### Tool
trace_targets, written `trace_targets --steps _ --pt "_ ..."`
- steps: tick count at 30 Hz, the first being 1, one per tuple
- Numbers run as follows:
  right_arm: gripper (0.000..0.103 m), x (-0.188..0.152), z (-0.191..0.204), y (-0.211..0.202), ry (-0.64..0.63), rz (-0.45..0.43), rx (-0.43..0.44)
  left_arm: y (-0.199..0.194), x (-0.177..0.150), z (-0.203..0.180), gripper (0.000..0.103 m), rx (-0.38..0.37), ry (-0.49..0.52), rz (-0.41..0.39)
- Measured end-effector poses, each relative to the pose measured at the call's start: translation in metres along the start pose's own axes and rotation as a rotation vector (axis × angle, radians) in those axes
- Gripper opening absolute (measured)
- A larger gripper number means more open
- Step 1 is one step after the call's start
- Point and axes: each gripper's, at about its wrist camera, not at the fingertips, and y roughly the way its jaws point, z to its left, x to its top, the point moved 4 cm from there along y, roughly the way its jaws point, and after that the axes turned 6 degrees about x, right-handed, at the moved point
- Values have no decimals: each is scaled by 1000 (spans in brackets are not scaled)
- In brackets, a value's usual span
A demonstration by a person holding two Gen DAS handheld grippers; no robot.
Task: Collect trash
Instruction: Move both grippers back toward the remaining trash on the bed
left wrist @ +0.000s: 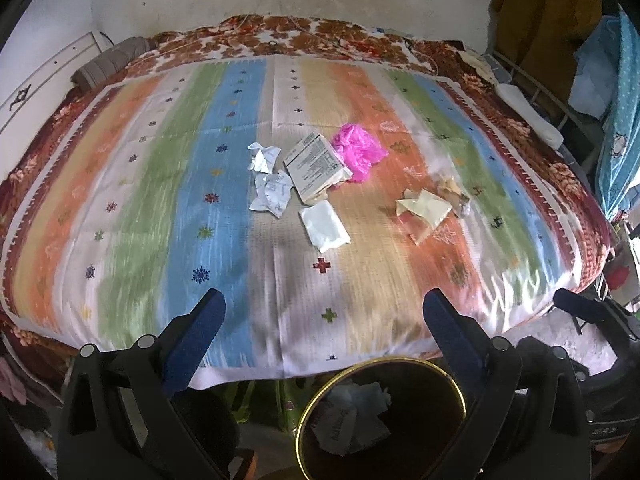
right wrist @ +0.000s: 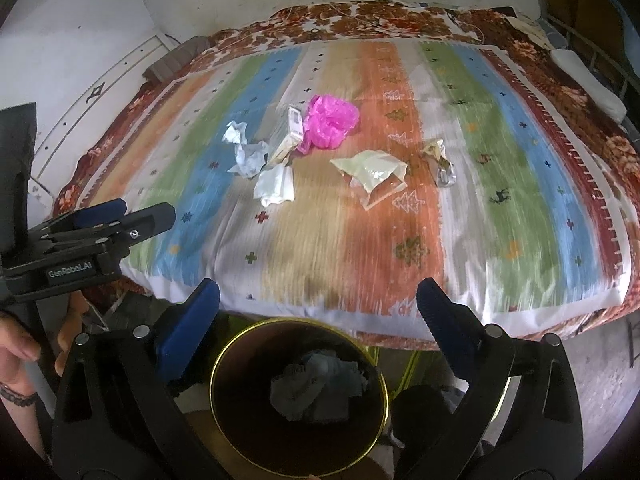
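Round dark bin with gold rim sits below both wide-open, empty grippers; the soft, light pink plastic bag on the bed should pinch easily at a bunched fold

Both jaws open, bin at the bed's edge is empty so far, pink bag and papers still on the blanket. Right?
Not quite: the bin isn't empty. The right wrist view shows crumpled paper already inside it. The rest stands: both jaws are open, and the pink bag and papers lie on the blanket.
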Motion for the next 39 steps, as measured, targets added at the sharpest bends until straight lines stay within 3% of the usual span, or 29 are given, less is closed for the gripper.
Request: trace_targets --steps 13,25,30,39 --pt "94 31 -21 16 60 1 27 37 23 5 97 27 32 50" --pt "94 53 -50 48 167 13 77 80 31 17 97 -44 -44 150" --pt "91 58 -61 62 232 26 127 88 39 17 97 -52 -43 135" --pt "83 66 -63 90 224 56 127 116 38 16 97 -78 -79 201"
